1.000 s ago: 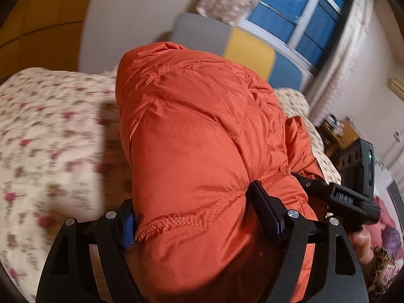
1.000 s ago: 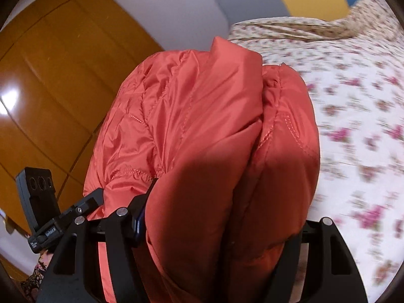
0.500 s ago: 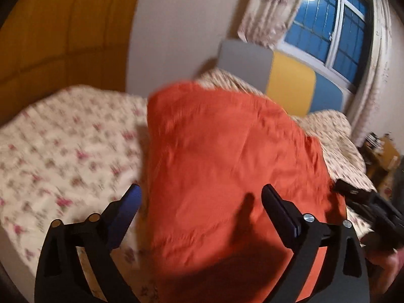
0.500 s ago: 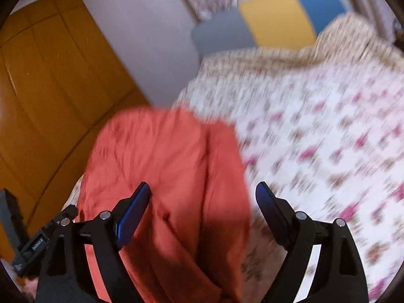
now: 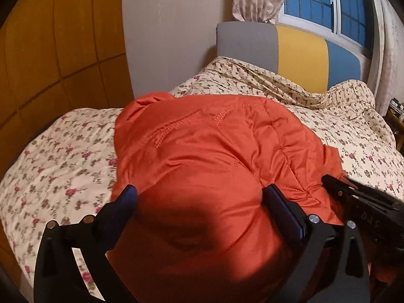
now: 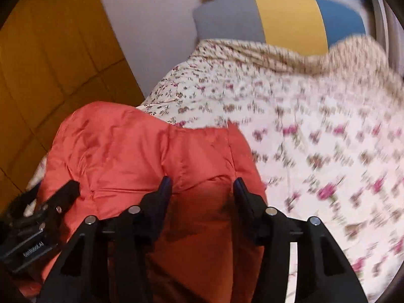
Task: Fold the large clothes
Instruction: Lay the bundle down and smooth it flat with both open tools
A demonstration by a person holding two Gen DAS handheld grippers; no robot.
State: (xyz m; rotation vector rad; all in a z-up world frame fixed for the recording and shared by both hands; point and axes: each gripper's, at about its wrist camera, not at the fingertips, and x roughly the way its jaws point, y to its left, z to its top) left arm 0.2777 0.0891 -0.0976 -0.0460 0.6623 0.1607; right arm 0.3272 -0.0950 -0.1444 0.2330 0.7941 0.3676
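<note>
An orange puffy jacket [image 5: 207, 156] lies bundled on the floral bedspread [image 5: 63, 166]. My left gripper [image 5: 199, 199] is open, its jaws wide apart on either side of the jacket's near bulge without pinching it. In the right wrist view the jacket [image 6: 141, 156] lies at the lower left, and my right gripper [image 6: 202, 189] stands with its jaws part way apart around a fold of the jacket; the view is blurred. The right gripper also shows at the right edge of the left wrist view [image 5: 358, 197].
The bed has a grey, yellow and blue headboard [image 5: 290, 48] under a window [image 5: 325, 2] with curtains. A wooden wardrobe [image 5: 58, 45] stands to the left. A rumpled floral quilt [image 5: 348, 106] lies near the headboard. A bedside stand [image 5: 396, 116] is at the far right.
Both grippers let go of the jacket, which dropped onto the bed. Both pulled back. The right jaws have since narrowed around a fold.
</note>
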